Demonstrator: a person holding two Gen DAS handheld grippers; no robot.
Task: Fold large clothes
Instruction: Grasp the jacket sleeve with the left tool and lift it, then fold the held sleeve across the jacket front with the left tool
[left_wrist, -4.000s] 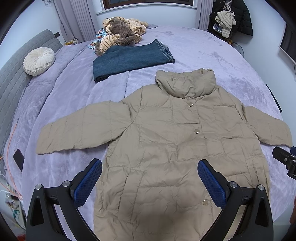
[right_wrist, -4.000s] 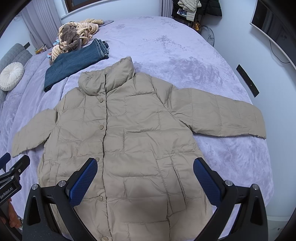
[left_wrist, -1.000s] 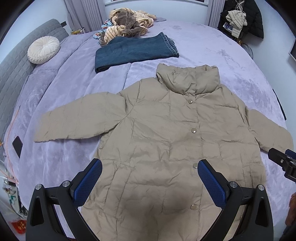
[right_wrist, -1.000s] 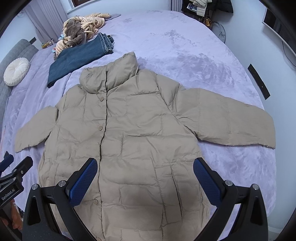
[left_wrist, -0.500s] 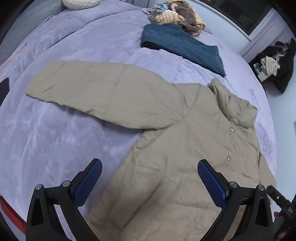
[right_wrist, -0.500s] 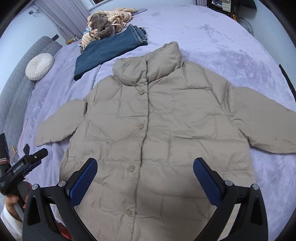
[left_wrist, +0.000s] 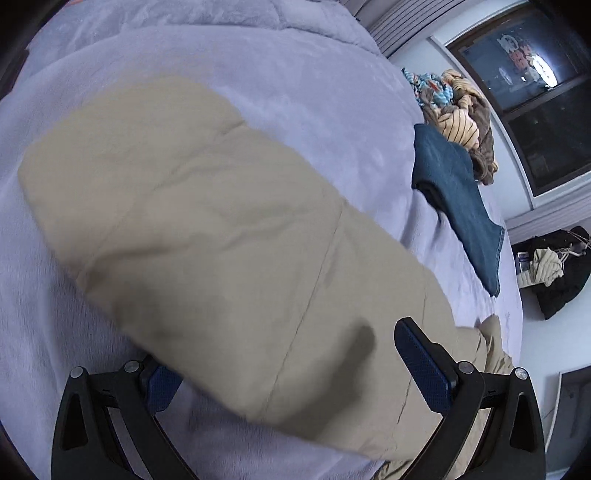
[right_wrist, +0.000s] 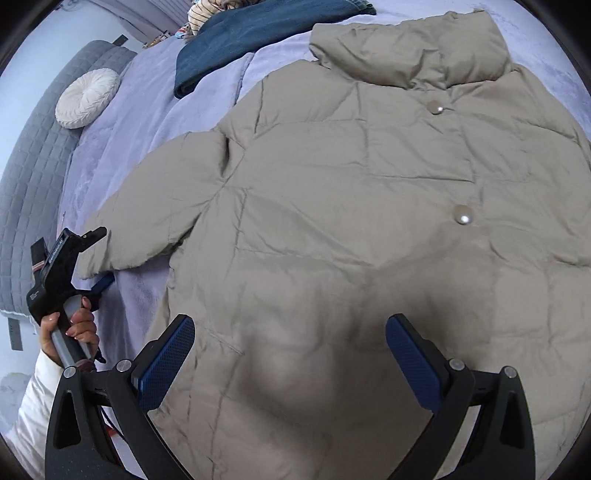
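Observation:
A beige puffer jacket (right_wrist: 369, 221) lies buttoned and face up on the lilac bed (right_wrist: 140, 122). Its sleeve (left_wrist: 207, 229) fills the left wrist view, stretched out flat. My left gripper (left_wrist: 291, 373) is open and straddles that sleeve, which covers part of one blue pad. In the right wrist view a hand holds the left gripper (right_wrist: 101, 258) at the sleeve's cuff (right_wrist: 110, 254), one finger above it and one below. My right gripper (right_wrist: 291, 362) is open, low over the jacket's lower front, with nothing between its fingers.
Folded blue jeans (left_wrist: 458, 199) and a heap of striped and brown clothes (left_wrist: 461, 122) lie further up the bed. A round white cushion (right_wrist: 86, 98) rests by the grey quilted headboard (right_wrist: 33, 173). A dark coat (left_wrist: 561, 269) hangs by the wall.
My left gripper has swung left and dropped close onto the sleeve, now around its cuff end. My right gripper has come lower and nearer over the jacket's body.

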